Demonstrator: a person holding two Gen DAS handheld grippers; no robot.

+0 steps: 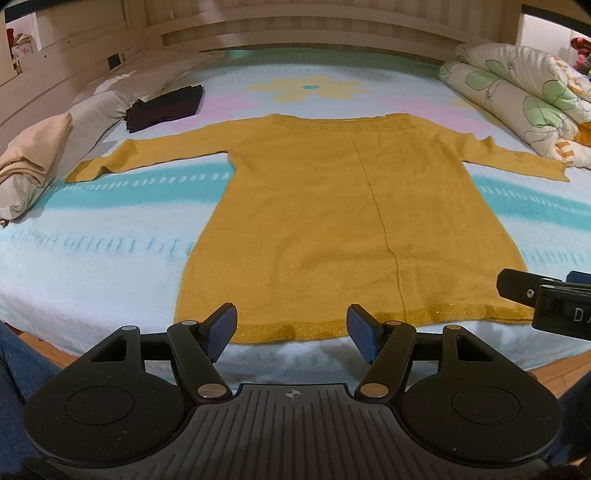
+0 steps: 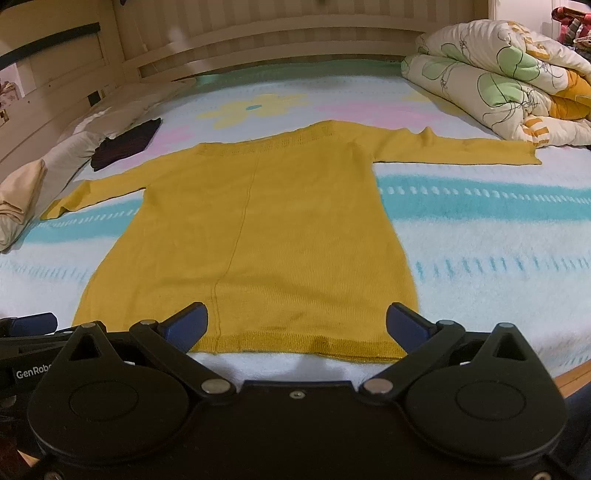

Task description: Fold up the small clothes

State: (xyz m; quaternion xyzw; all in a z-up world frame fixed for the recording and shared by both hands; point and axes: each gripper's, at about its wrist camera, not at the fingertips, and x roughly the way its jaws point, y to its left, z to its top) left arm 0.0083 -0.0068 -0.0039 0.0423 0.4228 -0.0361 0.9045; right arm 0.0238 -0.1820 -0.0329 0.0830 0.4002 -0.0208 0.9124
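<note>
A mustard-yellow knit sweater (image 1: 332, 214) lies flat on the bed, sleeves spread to both sides, hem nearest me; it also shows in the right wrist view (image 2: 258, 229). My left gripper (image 1: 291, 325) is open and empty, hovering over the left part of the hem. My right gripper (image 2: 295, 325) is open and empty, over the right part of the hem. The right gripper also shows at the right edge of the left wrist view (image 1: 546, 299).
The bed has a light blue flowered blanket (image 1: 110, 236). A folded dark garment (image 1: 166, 107) and beige folded cloth on pillows (image 1: 33, 155) lie at the left. A rolled floral quilt (image 1: 517, 96) sits at the back right. A wooden headboard (image 1: 295, 29) stands behind.
</note>
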